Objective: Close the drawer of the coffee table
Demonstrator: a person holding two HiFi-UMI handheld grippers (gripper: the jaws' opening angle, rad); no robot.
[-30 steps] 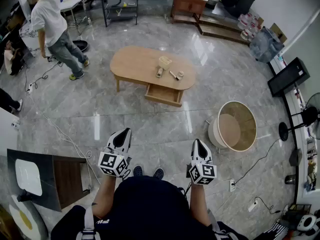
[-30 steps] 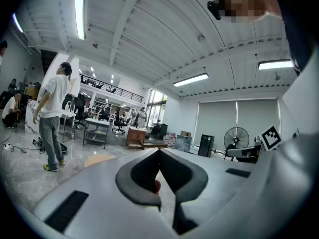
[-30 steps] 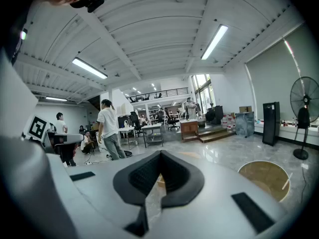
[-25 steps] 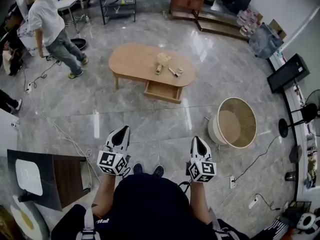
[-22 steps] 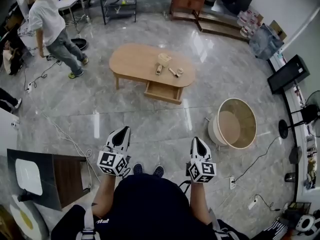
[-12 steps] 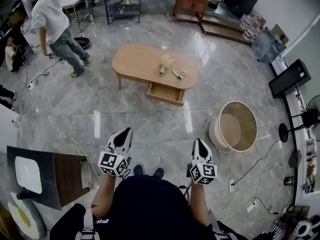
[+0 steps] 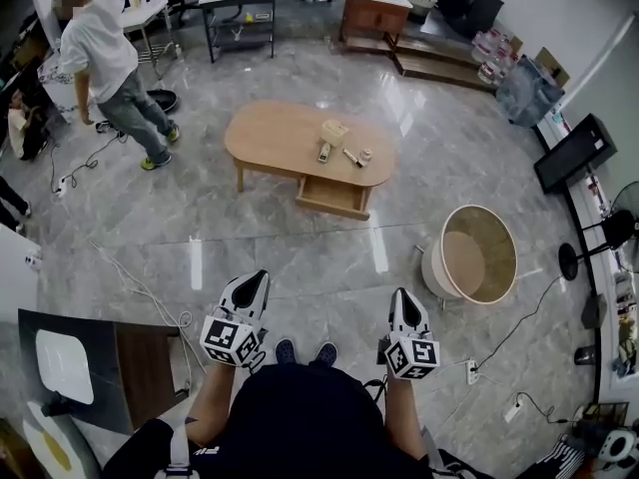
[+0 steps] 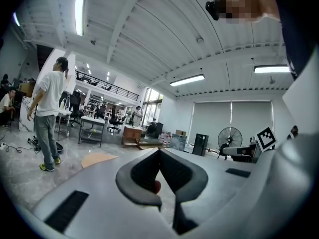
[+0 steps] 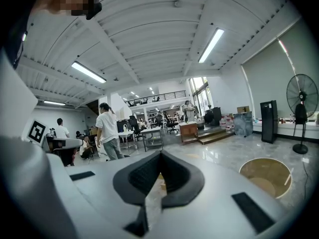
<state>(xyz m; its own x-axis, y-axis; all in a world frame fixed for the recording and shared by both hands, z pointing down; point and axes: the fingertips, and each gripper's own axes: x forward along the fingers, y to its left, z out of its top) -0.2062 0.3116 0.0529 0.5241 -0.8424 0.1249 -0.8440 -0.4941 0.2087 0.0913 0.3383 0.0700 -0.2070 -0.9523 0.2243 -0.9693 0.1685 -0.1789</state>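
Note:
The oval wooden coffee table (image 7: pixel 280 133) stands in the middle of the marble floor, well ahead of me. Its drawer (image 7: pixel 333 197) is pulled out toward me under the right half. A small wooden box (image 7: pixel 334 131) and a few small items (image 7: pixel 351 157) lie on the top. My left gripper (image 7: pixel 258 281) and right gripper (image 7: pixel 399 296) are held low near my body, far from the table. In the left gripper view the left gripper (image 8: pixel 160 151) has its tips together and holds nothing. The right gripper (image 9: pixel 160 153) looks the same in its own view.
A round wooden tub (image 7: pixel 477 254) lies on its side at the right. A person in a white shirt (image 7: pixel 103 50) stands at the back left. A dark cabinet (image 7: pixel 135 367) is at my near left, with cables (image 7: pixel 140 285) across the floor. A black screen (image 7: pixel 574 153) and a fan (image 7: pixel 607 234) line the right wall.
Both grippers sit a little lower in the head view and stay shut. The person at the back left has shifted a step. The drawer stays pulled out.

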